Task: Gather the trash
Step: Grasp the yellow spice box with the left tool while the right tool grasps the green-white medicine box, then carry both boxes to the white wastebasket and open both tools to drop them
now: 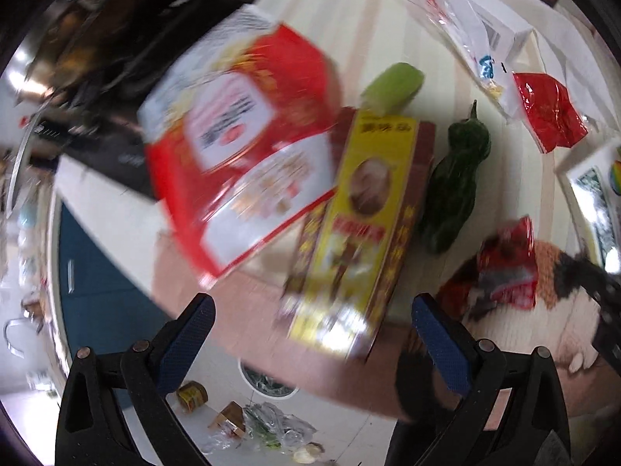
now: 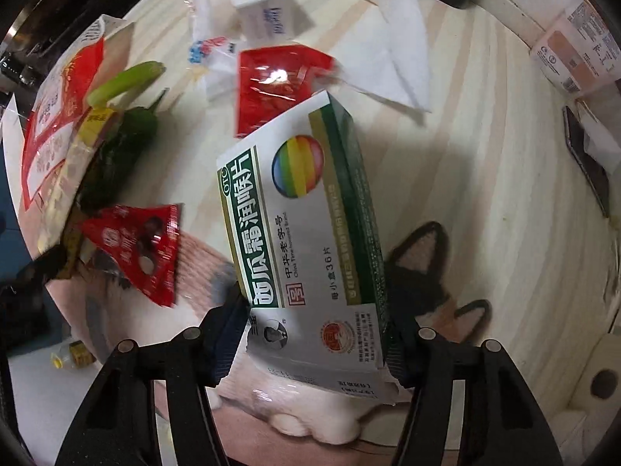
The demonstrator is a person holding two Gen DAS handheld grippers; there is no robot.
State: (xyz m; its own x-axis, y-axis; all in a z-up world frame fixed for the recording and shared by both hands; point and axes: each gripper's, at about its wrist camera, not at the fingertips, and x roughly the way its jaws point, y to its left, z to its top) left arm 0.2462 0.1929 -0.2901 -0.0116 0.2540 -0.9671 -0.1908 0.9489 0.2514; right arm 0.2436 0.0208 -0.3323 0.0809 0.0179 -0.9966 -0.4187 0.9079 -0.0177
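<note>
My right gripper (image 2: 314,330) is shut on a white and green medicine box (image 2: 302,225) with a rainbow ball, held above the table. My left gripper (image 1: 310,330) is open and empty, just short of a yellow and brown box (image 1: 357,225) that lies on the table edge. A red and white packet (image 1: 248,155) lies left of that box, blurred. A small red wrapper (image 1: 508,268) (image 2: 136,248) lies on a cat-shaped mat (image 2: 419,256). Another red wrapper (image 1: 547,112) (image 2: 279,85) lies farther back.
A green pepper (image 1: 454,186) and a pale green vegetable (image 1: 396,85) lie beside the yellow box. A white box (image 2: 268,4), a clear plastic bag (image 1: 438,4) and a white tissue (image 2: 392,50) lie at the back. Trash lies on the floor (image 1: 264,427) below the table edge.
</note>
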